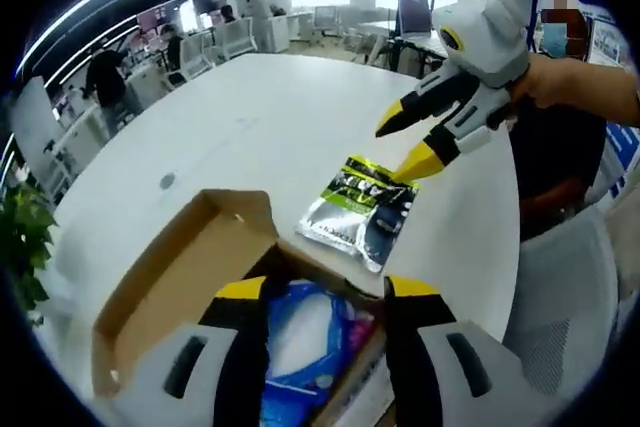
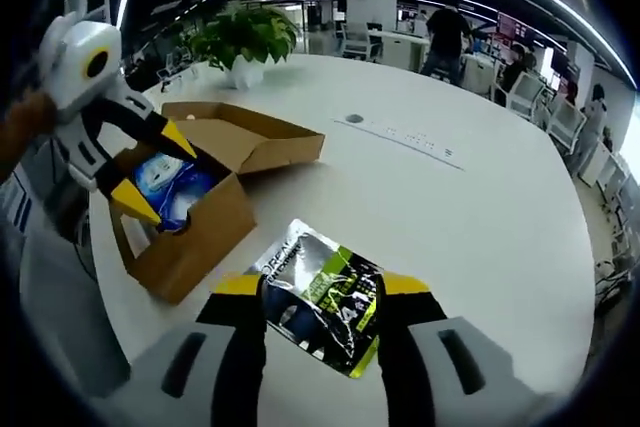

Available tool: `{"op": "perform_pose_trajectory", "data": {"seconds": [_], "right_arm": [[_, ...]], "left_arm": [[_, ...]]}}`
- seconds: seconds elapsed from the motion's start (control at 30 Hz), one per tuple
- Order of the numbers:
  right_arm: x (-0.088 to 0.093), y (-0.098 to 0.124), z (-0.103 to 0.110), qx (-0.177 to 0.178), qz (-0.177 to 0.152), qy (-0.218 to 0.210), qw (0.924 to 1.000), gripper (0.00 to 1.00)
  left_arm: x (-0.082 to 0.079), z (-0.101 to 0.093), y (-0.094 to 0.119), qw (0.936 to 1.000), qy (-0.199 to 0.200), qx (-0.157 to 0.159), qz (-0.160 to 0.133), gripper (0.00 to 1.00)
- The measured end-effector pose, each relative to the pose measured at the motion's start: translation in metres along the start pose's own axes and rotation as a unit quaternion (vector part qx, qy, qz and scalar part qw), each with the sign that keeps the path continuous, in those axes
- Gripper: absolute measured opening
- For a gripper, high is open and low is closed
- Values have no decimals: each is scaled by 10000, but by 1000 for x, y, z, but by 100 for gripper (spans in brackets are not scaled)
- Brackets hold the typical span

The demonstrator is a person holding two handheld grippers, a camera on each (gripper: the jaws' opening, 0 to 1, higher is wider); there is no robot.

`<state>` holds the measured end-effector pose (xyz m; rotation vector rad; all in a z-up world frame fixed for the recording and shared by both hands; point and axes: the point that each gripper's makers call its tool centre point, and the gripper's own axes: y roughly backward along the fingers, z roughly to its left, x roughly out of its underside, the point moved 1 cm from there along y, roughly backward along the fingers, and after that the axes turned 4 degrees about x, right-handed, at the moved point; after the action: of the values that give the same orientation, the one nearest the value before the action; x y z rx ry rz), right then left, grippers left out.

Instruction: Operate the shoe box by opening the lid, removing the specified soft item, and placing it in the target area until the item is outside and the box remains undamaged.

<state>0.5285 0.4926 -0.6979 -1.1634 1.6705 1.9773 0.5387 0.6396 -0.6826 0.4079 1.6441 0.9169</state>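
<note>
Potted plant point(image 2: 243, 39), office chair point(image 1: 565, 297).

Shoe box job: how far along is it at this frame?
Done: the box lid is open, and a silver-green pouch lies flat on the table outside it. In hand: nothing; the right gripper hangs open over the pouch, the left gripper open at the box mouth. Left: a blue packet sits inside. No box damage visible.
</note>
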Motion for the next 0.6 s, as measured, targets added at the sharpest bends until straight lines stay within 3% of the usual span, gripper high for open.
{"op": "perform_pose_trajectory", "data": {"seconds": [0.37,0.6], "right_arm": [[-23,3,36,-386,-310,176,9986,41],[-35,-1,62,-647,-472,333,9962,40]], "left_arm": [[18,20,40,9975,408,-397,-411,66],[35,26,62,9939,755,-539,-600,70]]}}
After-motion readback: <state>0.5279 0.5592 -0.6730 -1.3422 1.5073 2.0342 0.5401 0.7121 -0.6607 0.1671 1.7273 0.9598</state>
